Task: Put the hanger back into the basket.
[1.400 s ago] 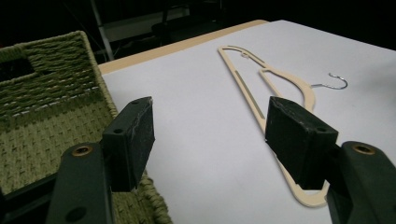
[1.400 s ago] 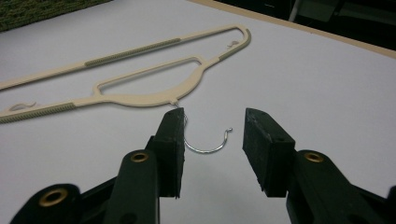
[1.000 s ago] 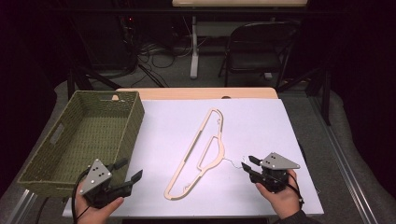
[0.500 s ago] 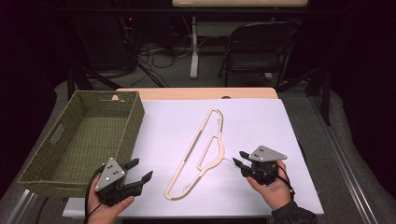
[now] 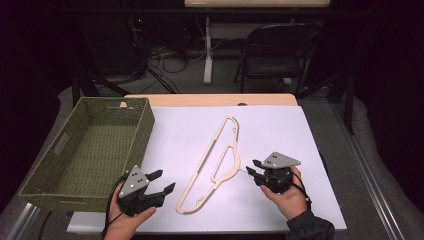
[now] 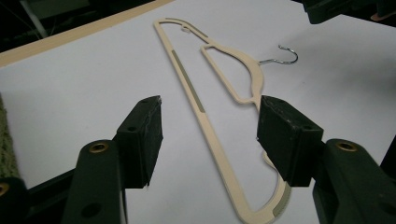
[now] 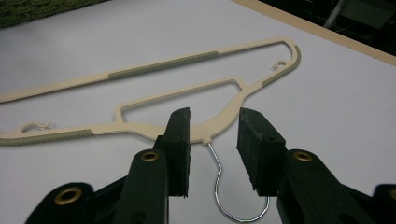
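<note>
Two hand-held grippers work over a table point(image 5: 150, 100) whose top is covered by a white sheet point(image 5: 280, 135). On the table's left side, as the high view shows it, sits a green woven basket point(image 5: 95, 145) with a handle slot in its near-left wall. Near the middle of the sheet lies a cream plastic clothes hanger point(image 5: 212, 167), flat and slanting from the near left up toward the far right; grey-green ribbed strips run along its long bar and shoulders. Its metal hook point(image 7: 229, 196) points toward the person's right.

The right gripper point(image 5: 254, 170), held in the person's right hand point(image 5: 287, 197), sits low at the hanger's neck. In the right gripper view its jaws stand apart on either side of the hook's stem, not pressing on it, and they have just been closing. The left gripper point(image 5: 162, 181), held in the left hand point(image 5: 125, 217), is just beside the hanger's near end, between basket and hanger. In the left gripper view its jaws are wide apart with the hanger's long bar lying beyond and between them, untouched; they too have just been closing
</note>
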A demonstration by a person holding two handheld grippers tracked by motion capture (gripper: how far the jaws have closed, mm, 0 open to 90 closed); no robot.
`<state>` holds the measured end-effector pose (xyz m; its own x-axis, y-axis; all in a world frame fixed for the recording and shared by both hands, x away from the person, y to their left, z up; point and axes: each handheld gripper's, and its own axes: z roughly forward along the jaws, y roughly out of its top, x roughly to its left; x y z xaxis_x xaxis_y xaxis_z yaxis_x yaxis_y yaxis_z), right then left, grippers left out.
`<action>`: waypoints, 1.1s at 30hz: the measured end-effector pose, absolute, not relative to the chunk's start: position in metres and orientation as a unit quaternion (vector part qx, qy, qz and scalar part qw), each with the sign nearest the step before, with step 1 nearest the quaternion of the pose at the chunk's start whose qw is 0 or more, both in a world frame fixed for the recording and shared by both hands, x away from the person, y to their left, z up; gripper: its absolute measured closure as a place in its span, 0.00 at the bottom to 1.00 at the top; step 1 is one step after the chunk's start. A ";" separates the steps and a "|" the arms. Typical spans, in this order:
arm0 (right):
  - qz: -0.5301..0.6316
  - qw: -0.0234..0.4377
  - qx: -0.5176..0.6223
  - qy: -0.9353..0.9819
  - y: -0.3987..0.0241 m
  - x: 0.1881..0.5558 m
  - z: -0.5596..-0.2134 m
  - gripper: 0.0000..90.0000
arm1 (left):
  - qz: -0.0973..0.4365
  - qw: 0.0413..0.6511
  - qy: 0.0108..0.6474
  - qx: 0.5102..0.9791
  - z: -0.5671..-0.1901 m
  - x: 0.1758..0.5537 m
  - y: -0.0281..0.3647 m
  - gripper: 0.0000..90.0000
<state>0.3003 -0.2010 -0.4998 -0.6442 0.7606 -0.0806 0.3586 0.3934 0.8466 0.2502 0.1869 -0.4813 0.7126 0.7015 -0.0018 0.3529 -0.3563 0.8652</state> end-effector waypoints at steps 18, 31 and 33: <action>0.392 0.219 0.351 0.822 -0.193 0.341 -0.523 0.85 | 0.170 0.467 0.324 0.805 -0.485 0.268 0.162 0.47; 0.392 0.194 0.343 0.831 -0.189 0.352 -0.535 0.86 | 0.152 0.462 0.315 0.815 -0.493 0.281 0.142 0.49; 0.392 0.191 0.343 0.832 -0.187 0.352 -0.536 0.86 | 0.152 0.462 0.315 0.815 -0.494 0.281 0.142 0.49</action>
